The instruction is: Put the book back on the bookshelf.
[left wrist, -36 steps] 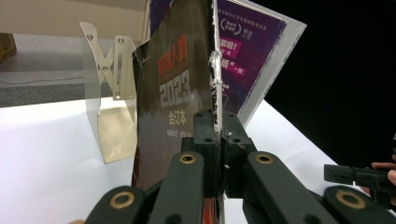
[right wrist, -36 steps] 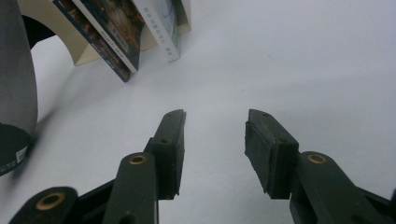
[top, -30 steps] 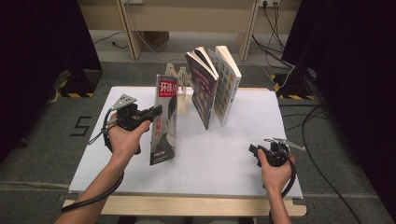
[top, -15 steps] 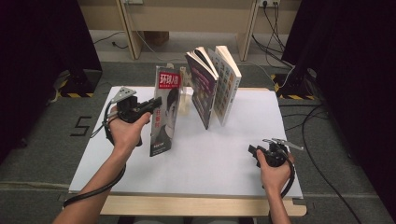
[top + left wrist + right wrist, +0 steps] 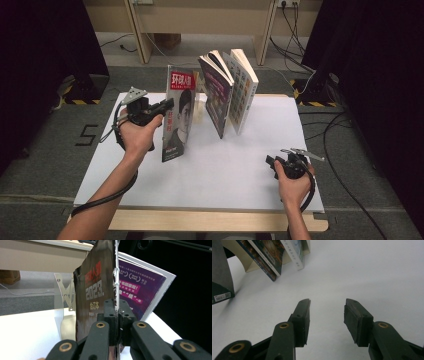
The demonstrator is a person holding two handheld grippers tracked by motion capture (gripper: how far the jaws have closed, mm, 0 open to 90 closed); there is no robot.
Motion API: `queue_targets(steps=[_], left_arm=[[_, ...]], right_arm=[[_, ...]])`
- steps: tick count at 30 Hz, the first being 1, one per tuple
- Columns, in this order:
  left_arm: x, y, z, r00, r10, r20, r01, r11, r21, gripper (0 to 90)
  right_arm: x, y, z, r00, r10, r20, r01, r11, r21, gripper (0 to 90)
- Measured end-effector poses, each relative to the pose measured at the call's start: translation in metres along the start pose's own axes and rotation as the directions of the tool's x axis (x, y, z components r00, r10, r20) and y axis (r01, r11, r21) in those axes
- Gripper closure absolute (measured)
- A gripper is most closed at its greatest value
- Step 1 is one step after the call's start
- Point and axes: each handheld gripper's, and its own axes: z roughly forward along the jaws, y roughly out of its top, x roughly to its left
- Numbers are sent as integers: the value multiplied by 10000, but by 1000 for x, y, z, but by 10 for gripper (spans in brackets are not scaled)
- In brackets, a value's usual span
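At centre left of the high view, we see the left claw (image 5: 167, 105) clamped tight on the edge of the upright magazine (image 5: 178, 112), which stands on the white surface (image 5: 220, 175). Behind it, two books (image 5: 232, 90) lean together. At lower right, the right claw (image 5: 270, 164) gapes wide, holding nothing.

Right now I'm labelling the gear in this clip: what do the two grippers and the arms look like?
Both grippers, left and right, are black, each with two flat rubbery pads on linked jaws pinned by brass-coloured rivets. Each carries a grey three-cornered plate on top. A thick black cable trails from the left one along the forearm; another loops by the right wrist. The forearms are bare, with no sleeves in view.
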Motion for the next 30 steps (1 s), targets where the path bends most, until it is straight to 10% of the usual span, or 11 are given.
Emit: queue_targets(steps=[30], left_arm=[[8, 25, 21, 9957, 208, -904, -273, 9970, -721, 865]], right_arm=[[-1, -3, 4, 10000, -2, 12, 2, 9999, 133, 559]])
